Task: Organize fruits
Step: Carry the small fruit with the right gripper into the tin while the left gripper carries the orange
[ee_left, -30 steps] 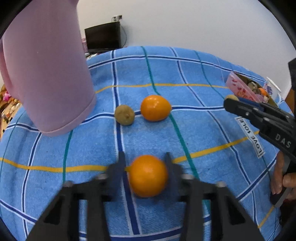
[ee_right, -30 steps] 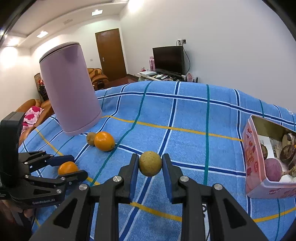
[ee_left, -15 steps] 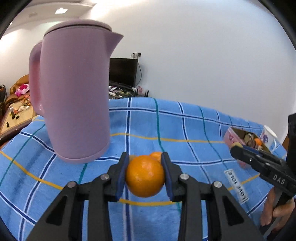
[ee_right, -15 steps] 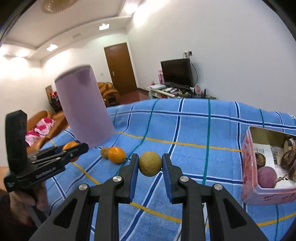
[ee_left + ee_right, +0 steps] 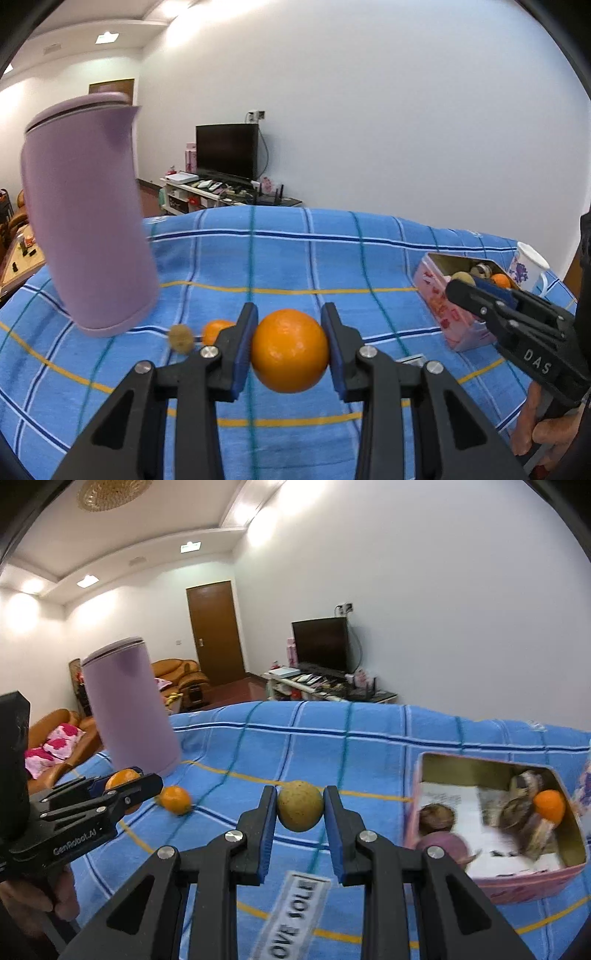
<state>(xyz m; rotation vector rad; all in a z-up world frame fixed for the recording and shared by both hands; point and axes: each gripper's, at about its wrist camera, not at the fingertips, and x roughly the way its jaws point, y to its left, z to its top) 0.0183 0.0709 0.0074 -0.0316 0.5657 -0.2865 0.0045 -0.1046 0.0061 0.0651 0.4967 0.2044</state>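
My left gripper (image 5: 290, 350) is shut on an orange (image 5: 290, 350) and holds it above the blue checked cloth (image 5: 295, 266). My right gripper (image 5: 300, 812) is shut on a round tan-green fruit (image 5: 300, 805), also lifted. In the left wrist view a second orange (image 5: 216, 329) and a small brown fruit (image 5: 180, 338) lie on the cloth beside the pitcher. The pink tin box (image 5: 495, 882) at the right holds an orange (image 5: 549, 804), a purple fruit (image 5: 441, 847) and other items. The box also shows in the left wrist view (image 5: 443, 310).
A tall lilac pitcher (image 5: 85, 229) stands at the left on the cloth. A white mug (image 5: 526, 264) stands behind the box. A "LOVE SOLE" label (image 5: 291, 915) lies on the cloth. A TV stand and sofa are behind the table.
Both grippers have lifted their fruits off the cloth and tilted up. The right gripper has moved toward the pink box, which now looks nearer.
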